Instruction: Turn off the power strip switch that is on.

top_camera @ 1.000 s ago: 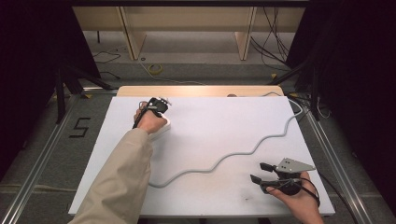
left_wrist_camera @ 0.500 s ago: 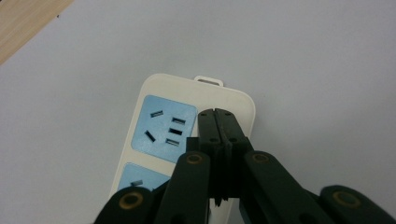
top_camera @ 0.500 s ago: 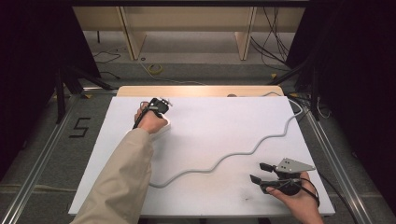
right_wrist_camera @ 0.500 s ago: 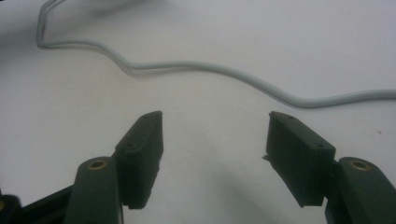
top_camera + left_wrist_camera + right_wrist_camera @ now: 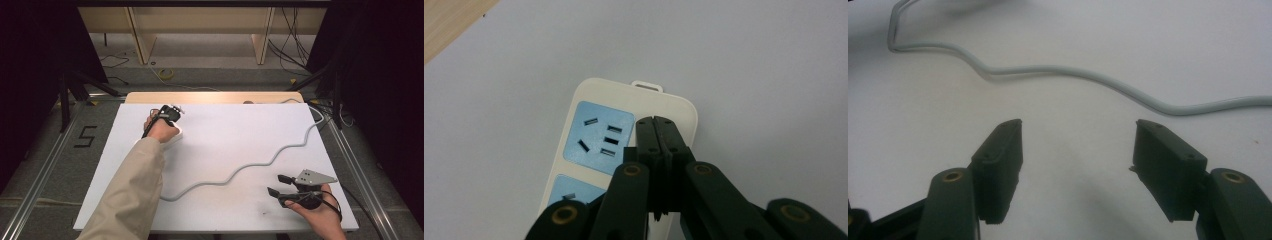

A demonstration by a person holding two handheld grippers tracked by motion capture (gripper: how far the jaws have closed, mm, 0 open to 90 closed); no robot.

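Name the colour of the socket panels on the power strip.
Light blue socket panels on a cream power strip; clearest in the left gripper view.

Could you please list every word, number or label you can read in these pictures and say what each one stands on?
"5": a black figure on the grey floor left of the white table, in the high view.
The power strip under the shut left gripper carries no readable lettering on its visible face.
The grey plate on the open right gripper bears no text.
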